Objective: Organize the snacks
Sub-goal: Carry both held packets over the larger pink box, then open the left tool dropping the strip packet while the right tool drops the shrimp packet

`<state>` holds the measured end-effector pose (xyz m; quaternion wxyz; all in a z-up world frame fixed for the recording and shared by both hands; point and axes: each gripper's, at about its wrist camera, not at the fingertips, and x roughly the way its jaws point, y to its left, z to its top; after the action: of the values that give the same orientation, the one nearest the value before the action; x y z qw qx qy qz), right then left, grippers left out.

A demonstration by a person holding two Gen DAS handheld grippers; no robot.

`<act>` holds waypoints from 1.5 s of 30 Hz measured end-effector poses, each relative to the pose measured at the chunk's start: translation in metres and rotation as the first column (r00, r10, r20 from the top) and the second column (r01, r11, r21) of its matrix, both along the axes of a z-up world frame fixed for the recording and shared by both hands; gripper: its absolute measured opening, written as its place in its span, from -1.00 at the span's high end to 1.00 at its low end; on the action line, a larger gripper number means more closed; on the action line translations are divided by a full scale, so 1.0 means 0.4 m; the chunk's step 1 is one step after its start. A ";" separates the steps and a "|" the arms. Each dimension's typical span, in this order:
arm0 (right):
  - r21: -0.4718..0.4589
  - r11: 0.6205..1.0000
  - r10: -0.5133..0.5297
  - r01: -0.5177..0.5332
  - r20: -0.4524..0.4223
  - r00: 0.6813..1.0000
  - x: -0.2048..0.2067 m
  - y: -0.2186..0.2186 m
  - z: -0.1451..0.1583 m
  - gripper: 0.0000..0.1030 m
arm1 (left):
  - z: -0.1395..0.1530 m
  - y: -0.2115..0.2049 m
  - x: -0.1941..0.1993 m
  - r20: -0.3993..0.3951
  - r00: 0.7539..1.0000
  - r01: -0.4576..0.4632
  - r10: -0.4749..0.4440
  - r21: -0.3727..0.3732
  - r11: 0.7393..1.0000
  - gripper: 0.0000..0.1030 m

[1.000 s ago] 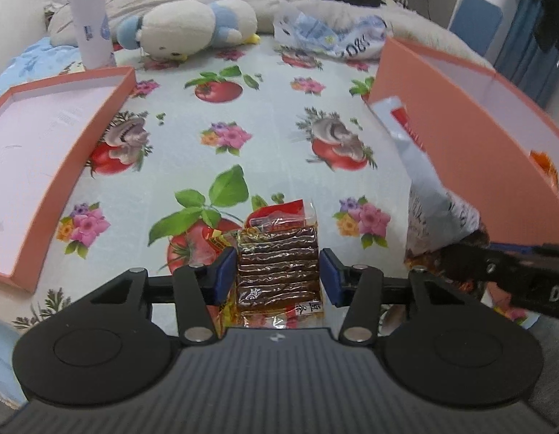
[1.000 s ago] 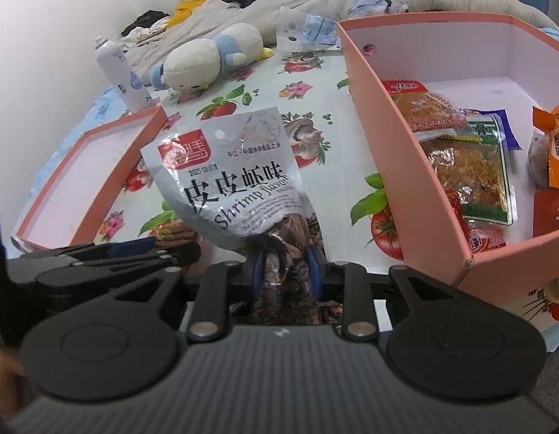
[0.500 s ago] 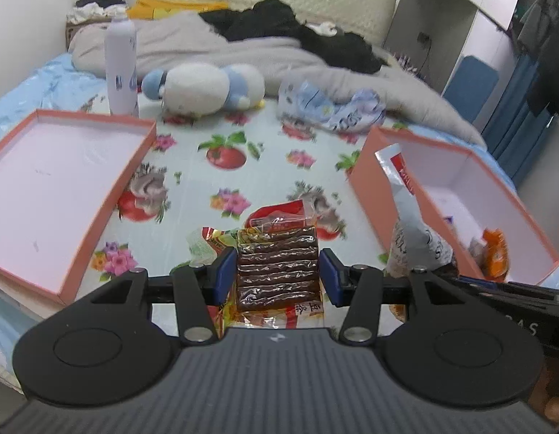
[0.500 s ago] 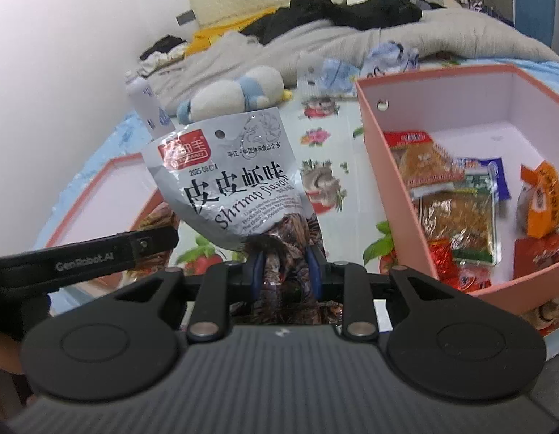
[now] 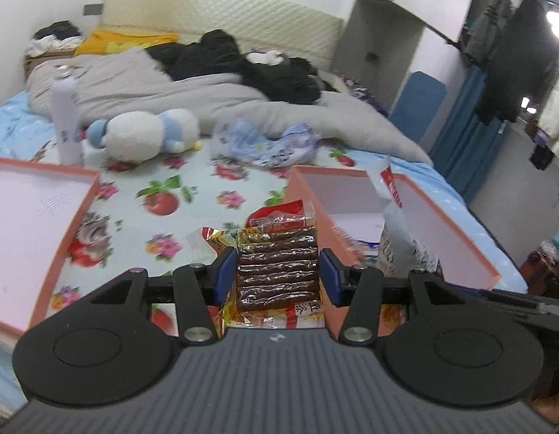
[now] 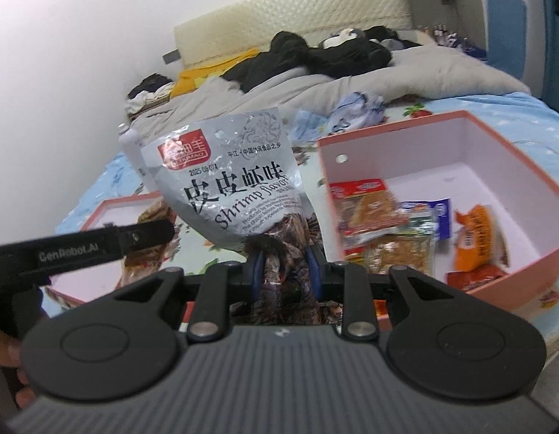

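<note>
Both grippers have risen off the bed since the earlier frames, each carrying a snack, so more of the room shows and the box (image 6: 496,133) now sits lower in view. Left gripper (image 5: 278,275) stands about half open, its blue pads clamped on the sides of a clear pack of brown sticks (image 5: 277,264); right gripper (image 6: 286,269) is nearly closed, pinching the bottom of the silver shrimp bag (image 6: 236,177), which stands upright. Judging by this, both snacks are lifted clear and ready to go into the box at the bed's right edge, where several packets (image 6: 384,228) already lie. The lid (image 5: 33,224) lies empty at the left edge. Blur smears the packets' labels, and the shrimp bag hides most of the bottle (image 6: 132,144) behind it.
</note>
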<state>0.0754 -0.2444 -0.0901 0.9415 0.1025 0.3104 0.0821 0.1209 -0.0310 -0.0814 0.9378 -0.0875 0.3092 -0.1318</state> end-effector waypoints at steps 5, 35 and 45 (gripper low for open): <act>0.001 0.997 -0.073 0.073 0.001 0.997 -0.028 -0.064 0.000 0.44 | 0.030 -0.070 0.007 0.025 0.997 0.067 -0.066 -0.002 0.998 -0.07; -0.075 0.962 -0.263 0.263 0.005 0.965 0.284 -0.296 -0.085 0.43 | -0.040 -0.418 0.463 -0.043 0.976 0.216 -0.214 0.070 0.974 -0.07; -0.090 0.964 -0.256 0.249 -0.081 0.963 0.361 -0.327 -0.136 0.43 | -0.092 -0.454 0.552 -0.145 0.966 0.228 -0.213 0.098 0.969 -0.07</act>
<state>0.2200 -0.3753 -0.1445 0.9322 0.1075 0.3411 -0.0559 0.3417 -0.2127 -0.1182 0.8979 -0.0077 0.3861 -0.2114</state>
